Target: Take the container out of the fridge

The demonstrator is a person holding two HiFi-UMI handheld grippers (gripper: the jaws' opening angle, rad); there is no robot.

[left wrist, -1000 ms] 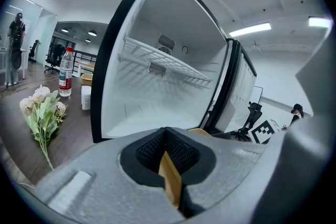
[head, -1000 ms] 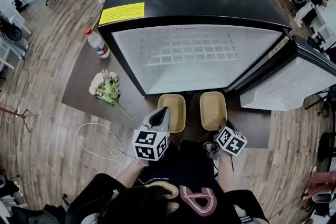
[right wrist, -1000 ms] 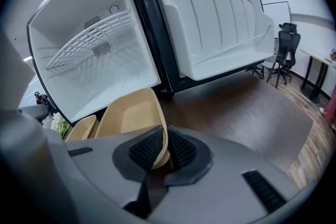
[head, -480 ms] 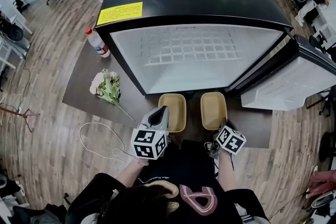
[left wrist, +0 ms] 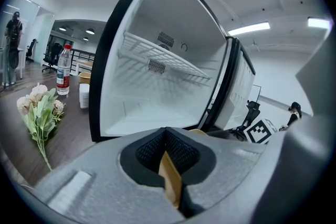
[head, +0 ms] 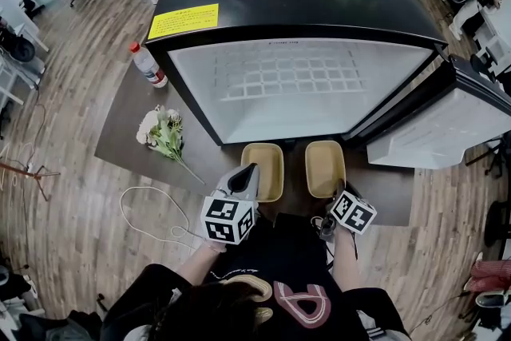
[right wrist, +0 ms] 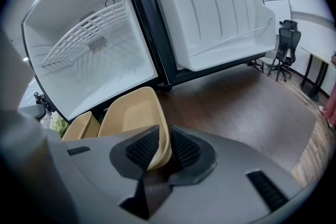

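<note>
Fridge [head: 295,84]: door wide open, inside bare. Both tan containers sit on the dark worktop [head: 128,132] just in front of it, L container [head: 263,170] beside R container [head: 325,168].

Left gripper [left wrist: 167,165]: jaws clamped on L container's near rim.

Right gripper [right wrist: 160,149]: jaws have just been opening; R container's rim is between the pads but no longer pinched.

Reads as a release. Removal looks done, w/ L let-go left.

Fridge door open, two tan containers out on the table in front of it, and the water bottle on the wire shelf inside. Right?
One thing is wrong: the head view shows the water bottle on the table left of the fridge, the wire shelf bare. The rest holds: door open, left tan container and right tan container on the table in front.
</note>
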